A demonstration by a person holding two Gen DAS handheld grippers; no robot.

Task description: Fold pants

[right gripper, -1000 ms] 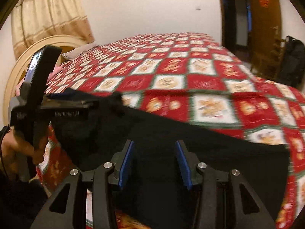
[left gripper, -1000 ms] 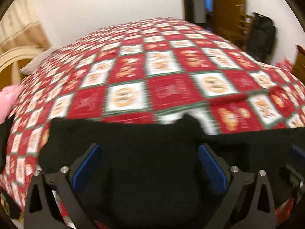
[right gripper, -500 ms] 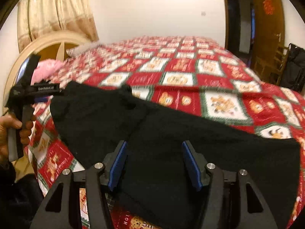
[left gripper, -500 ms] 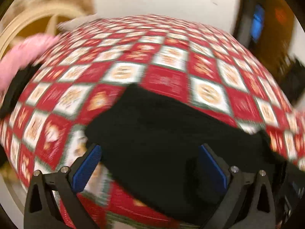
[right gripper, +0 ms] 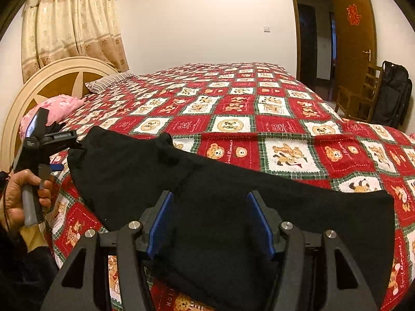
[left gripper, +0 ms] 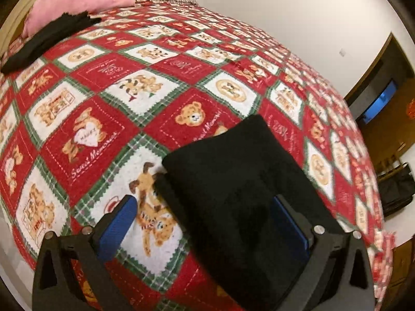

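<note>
Both the left tool [left gripper: 205, 223] and the right tool [right gripper: 210, 223] are open, nothing gripped. If the pants [right gripper: 233, 194] are grasped unevenly toward 9 o'clock, the fold may skew.

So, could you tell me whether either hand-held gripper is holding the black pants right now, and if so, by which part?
Neither holds them. The left hand-held gripper and right hand-held gripper both stand open over the black pants, which lie flat on the bed.

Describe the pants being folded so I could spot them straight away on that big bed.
Find the bed's red patchwork teddy-bear quilt. Along its near edge lies a long, flat spread of plain black cloth: those are the pants. Another, smaller black cloth lies by the pink pillow near the headboard; the pants are the larger piece in front.
</note>
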